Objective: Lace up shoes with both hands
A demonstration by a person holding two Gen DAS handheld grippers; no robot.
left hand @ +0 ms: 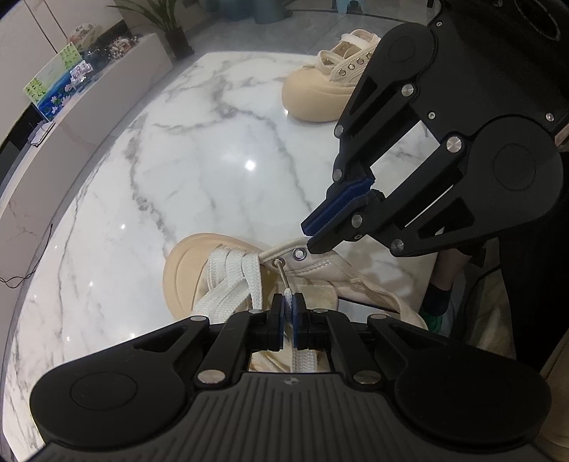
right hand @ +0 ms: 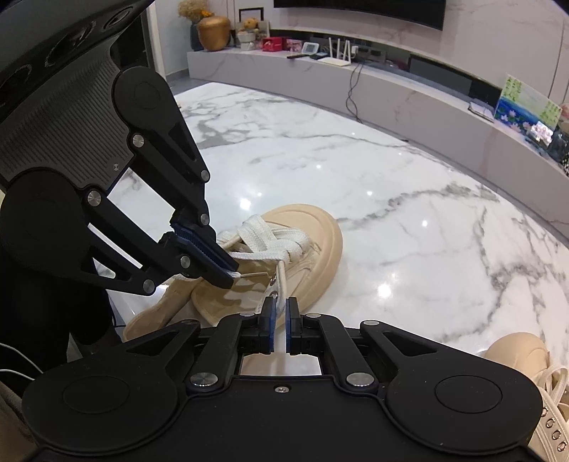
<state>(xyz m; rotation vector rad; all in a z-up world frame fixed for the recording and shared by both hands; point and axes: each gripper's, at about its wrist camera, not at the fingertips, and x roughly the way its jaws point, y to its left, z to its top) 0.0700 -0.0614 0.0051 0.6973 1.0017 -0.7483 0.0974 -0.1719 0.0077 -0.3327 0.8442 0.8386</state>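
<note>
Left wrist view: two shoes [left hand: 249, 280] [left hand: 320, 96]; left tongs [left hand: 288, 305] grasp lace [left hand: 300, 359], right tongs [left hand: 311, 241] clenched.

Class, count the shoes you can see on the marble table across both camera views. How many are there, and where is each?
2. One beige canvas platform shoe lies between the two grippers, being laced; a second matching beige shoe sits at the table's far side in the left wrist view. Others may be hidden behind the grippers.

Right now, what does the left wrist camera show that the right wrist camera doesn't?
Only left wrist: a potted plant and a socked foot. Only right wrist: a gold vase and a white router. Both: the marble table, the near shoe, the second shoe, the left tongs pinching the lace tip, the right tongs holding its eyelet flap.
</note>
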